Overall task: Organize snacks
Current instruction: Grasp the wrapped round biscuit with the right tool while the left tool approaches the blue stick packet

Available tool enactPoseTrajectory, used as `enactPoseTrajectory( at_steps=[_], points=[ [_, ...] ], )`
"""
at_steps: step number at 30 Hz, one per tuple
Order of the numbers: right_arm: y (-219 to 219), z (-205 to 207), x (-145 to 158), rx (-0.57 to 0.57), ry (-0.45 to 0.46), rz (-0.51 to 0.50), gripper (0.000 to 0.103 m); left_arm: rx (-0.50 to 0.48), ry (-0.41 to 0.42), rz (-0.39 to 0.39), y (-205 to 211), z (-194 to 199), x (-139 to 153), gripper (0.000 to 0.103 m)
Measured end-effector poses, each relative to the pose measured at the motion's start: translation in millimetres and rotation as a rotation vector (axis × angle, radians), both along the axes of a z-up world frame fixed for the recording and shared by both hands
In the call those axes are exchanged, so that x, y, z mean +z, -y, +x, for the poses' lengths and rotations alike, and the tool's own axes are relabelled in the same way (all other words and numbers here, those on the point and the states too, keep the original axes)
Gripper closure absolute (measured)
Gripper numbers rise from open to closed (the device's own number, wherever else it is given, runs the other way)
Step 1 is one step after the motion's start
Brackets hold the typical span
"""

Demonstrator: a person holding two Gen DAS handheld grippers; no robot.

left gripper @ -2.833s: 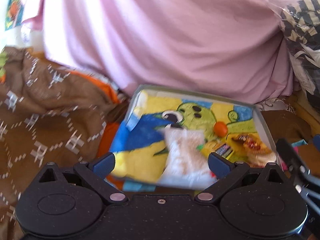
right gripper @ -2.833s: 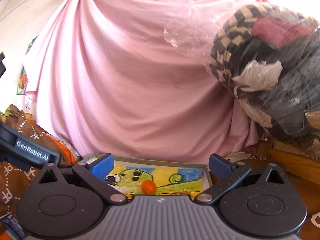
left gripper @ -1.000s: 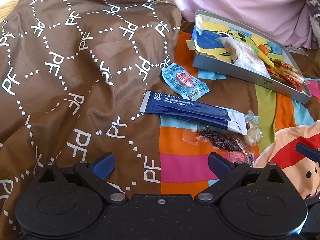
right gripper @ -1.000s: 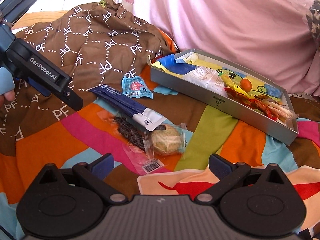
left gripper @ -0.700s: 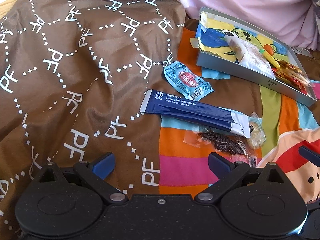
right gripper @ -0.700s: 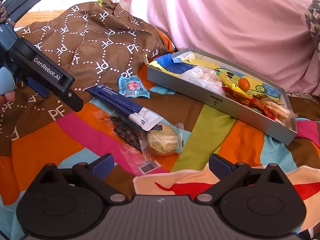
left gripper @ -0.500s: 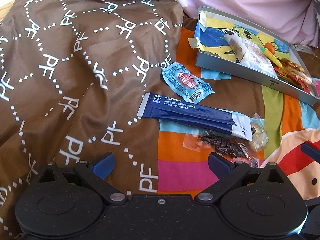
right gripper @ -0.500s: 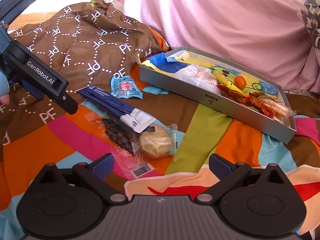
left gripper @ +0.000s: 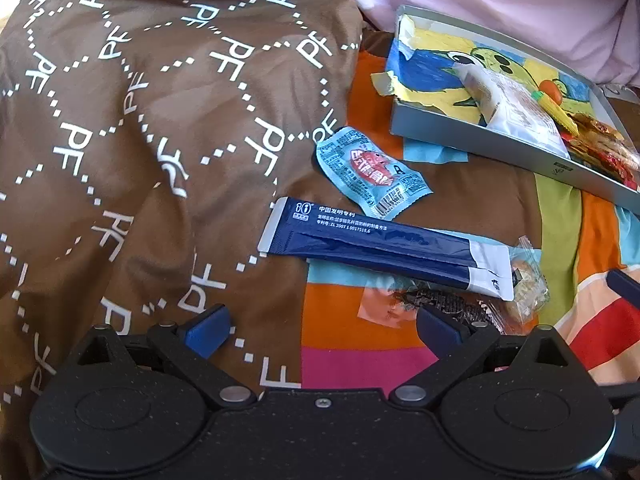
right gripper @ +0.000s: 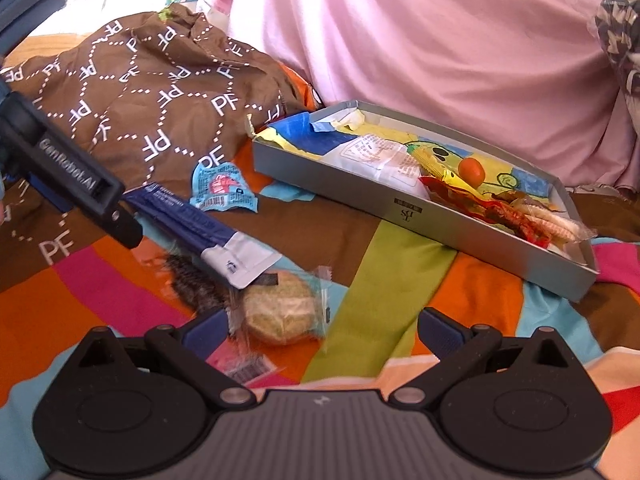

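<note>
Left gripper and right gripper are hovering with jaws spread wide, grasping nothing. Loose on the striped multicolour bedsheet are lying a crinkled light-blue foil sachet, a long glossy navy stick pack, a clear-wrapped round biscuit and a dark dried snack in clear film. The shallow grey rectangular tray is holding other wrapped snacks beside the brown "PF" quilt.
</note>
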State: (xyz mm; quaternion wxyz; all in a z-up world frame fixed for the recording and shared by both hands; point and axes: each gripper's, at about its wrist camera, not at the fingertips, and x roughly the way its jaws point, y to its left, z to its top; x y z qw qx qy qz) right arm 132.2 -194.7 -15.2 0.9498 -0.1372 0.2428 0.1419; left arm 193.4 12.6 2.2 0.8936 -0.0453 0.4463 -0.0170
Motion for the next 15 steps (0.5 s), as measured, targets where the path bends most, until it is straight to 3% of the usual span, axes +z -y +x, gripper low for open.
enactPoseTrajectory(
  at_steps=[7, 15],
  points=[
    [2, 16, -9, 0.031, 0.002, 0.011, 0.001, -0.028, 0.006, 0.037, 7, 5, -4, 0.004],
    [4, 23, -12, 0.069, -0.034, 0.053, 0.011, -0.071, 0.016, 0.082, 16, 9, -8, 0.004]
  ],
)
